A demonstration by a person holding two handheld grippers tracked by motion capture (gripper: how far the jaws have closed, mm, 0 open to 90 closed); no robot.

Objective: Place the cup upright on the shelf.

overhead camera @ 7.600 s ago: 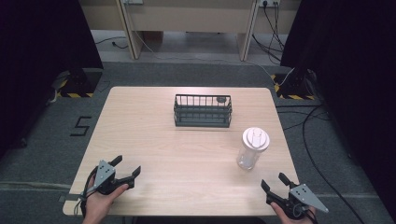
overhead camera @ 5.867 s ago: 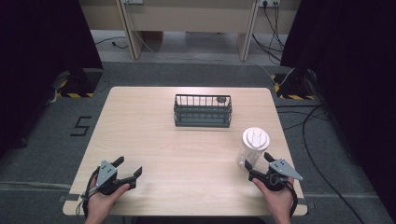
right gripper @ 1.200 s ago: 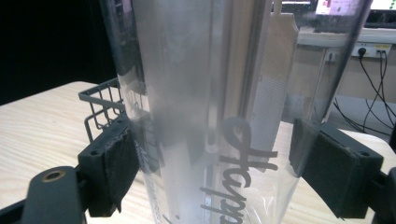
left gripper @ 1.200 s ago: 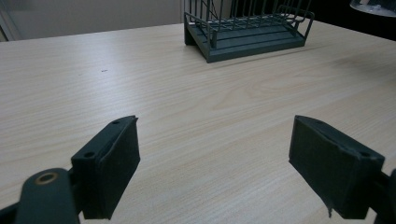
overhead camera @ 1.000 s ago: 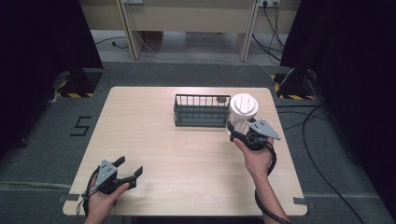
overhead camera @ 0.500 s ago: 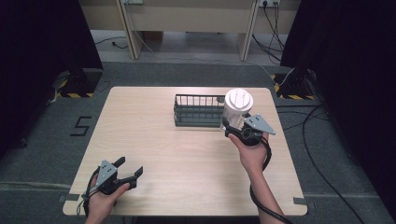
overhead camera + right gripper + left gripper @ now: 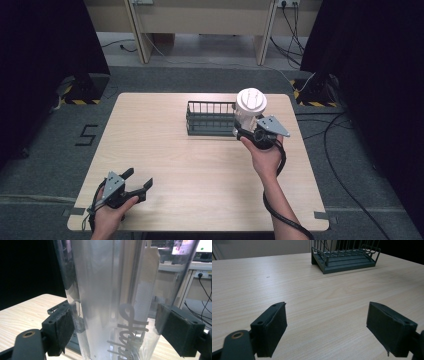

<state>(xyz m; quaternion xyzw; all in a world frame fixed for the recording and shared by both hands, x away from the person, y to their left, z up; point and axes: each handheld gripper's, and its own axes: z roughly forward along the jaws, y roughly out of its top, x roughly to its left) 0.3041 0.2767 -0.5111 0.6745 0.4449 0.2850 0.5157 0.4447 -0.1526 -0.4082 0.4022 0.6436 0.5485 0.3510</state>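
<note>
Your right gripper clamps the clear plastic cup with white lid at the dark wire basket's right end; lower it in next. Your left gripper rests with its jaws wide apart at the table's near left.

1. This is a lab or recording studio set up for staged tabletop work, not a home or shop.
2. A single light wooden table stands alone on grey carpet, bare apart from a few props.
3. Black curtains hang at both sides and screen off the space.
4. Curtain-stand bases with yellow-and-black hazard tape sit on the floor beside the table.
5. A figure "5" is marked on the carpet, like a station number.
6. Loose cables trail across the floor, and wall sockets sit behind a pale wooden desk.
7. In the right gripper view, a lit monitor stands on a desk in the background.
</note>
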